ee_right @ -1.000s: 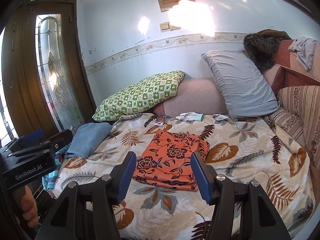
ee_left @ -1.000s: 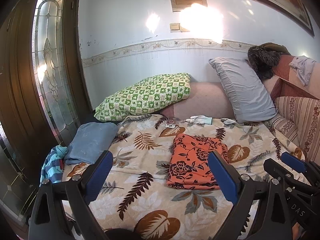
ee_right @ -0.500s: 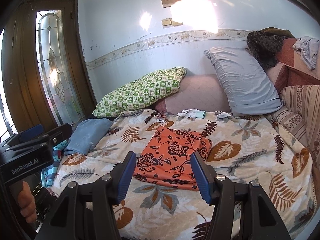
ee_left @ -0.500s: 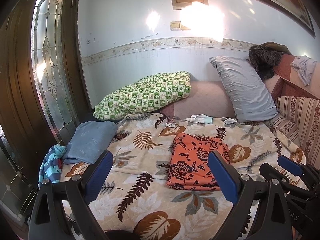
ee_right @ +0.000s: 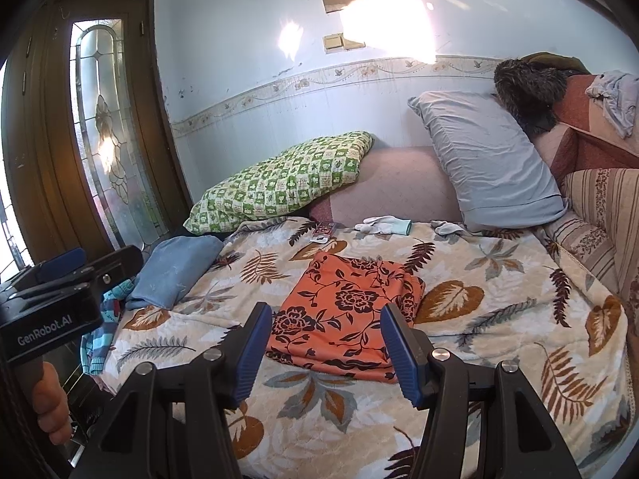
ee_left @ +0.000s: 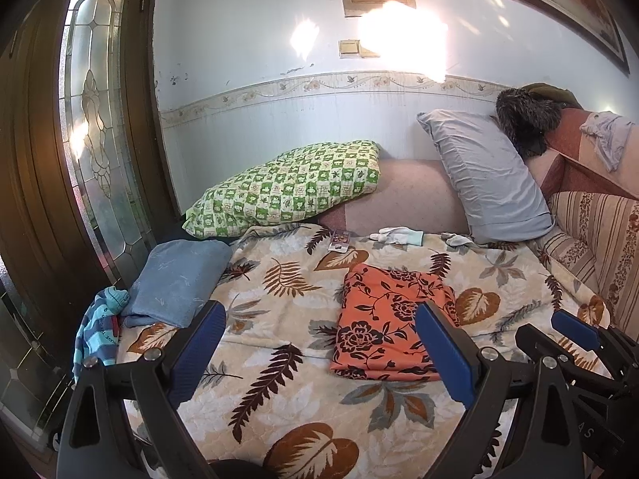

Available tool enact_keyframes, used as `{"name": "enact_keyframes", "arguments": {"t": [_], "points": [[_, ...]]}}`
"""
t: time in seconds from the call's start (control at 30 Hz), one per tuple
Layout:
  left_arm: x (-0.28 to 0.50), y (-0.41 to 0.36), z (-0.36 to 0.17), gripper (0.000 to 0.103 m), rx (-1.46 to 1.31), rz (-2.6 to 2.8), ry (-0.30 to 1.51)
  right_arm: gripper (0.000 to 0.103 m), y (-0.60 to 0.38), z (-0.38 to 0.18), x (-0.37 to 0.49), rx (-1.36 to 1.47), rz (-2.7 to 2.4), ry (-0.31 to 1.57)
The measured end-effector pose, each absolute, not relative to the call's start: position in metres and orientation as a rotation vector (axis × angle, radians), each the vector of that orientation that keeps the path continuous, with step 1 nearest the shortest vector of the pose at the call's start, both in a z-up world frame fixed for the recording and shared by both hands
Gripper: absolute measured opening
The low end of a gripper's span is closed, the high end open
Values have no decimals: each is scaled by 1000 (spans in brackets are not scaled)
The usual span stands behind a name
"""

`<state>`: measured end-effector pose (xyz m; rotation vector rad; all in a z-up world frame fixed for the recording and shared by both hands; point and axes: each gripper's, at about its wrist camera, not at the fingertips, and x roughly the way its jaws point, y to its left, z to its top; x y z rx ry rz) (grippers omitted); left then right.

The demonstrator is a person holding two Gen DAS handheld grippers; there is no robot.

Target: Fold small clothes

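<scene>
Hovering over the leaf-print blanket (ee_left: 279,411) on the bed: left claw (ee_left: 321,353) wide, empty; right claw (ee_right: 327,353) wide, empty. Folded orange black-floral cloth (ee_right: 347,311) lies flat mid-bed, at 12 o'clock of the right claw. Folded blue fabric (ee_left: 175,283) at 10 o'clock, striped teal garment (ee_left: 100,327) touching it.

- A green checkered pillow (ee_left: 287,187) leans against the wall at the head of the bed (ee_left: 279,411).
- A grey pillow (ee_left: 487,175) stands tilted beside it, to the right.
- A dark furry item (ee_right: 527,88) sits on the striped sofa back (ee_right: 599,199).
- A wooden door with a leaded glass pane (ee_left: 92,139) stands left.
</scene>
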<state>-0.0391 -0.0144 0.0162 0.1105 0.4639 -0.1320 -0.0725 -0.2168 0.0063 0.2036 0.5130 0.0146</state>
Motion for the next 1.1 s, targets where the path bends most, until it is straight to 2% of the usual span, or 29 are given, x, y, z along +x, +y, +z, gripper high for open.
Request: {"name": "enact_keyframes", "arguments": {"t": [0.87, 1.1], "points": [[-77, 16, 37, 96, 60, -130, 422, 61, -191, 32, -98, 144, 24, 477], [-72, 25, 39, 96, 61, -81, 447, 61, -190, 32, -83, 162, 60, 483]]}}
